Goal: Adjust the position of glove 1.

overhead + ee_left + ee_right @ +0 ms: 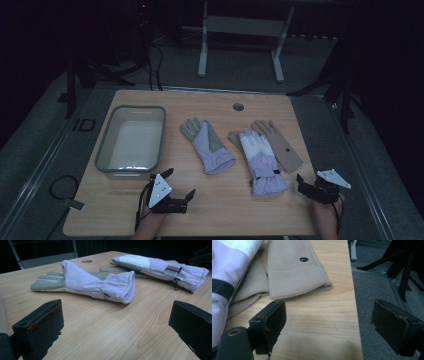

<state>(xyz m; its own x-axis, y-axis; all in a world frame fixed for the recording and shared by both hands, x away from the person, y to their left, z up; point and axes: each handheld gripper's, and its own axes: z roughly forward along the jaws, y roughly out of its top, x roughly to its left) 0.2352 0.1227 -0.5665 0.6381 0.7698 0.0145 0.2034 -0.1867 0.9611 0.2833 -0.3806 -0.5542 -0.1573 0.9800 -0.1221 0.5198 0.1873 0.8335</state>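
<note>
A lilac glove with grey fingers (208,145) (95,281) lies flat mid-table, cuff toward me. To its right a lilac-and-white glove (260,161) (160,267) (229,262) rests on top of beige gloves (279,145) (292,272). My left gripper (179,184) (115,325) is held low over the front of the table, open and empty, its jaws pointing at the first glove's cuff. At the table's front right corner my right gripper (303,186) (332,322) is open and empty, just short of the beige cuff.
A clear plastic bin (106,150) stands empty at the table's left, just beyond my left gripper. A round cable hole (238,106) is near the far edge. The table's right edge (355,315) drops to grey floor beside my right gripper.
</note>
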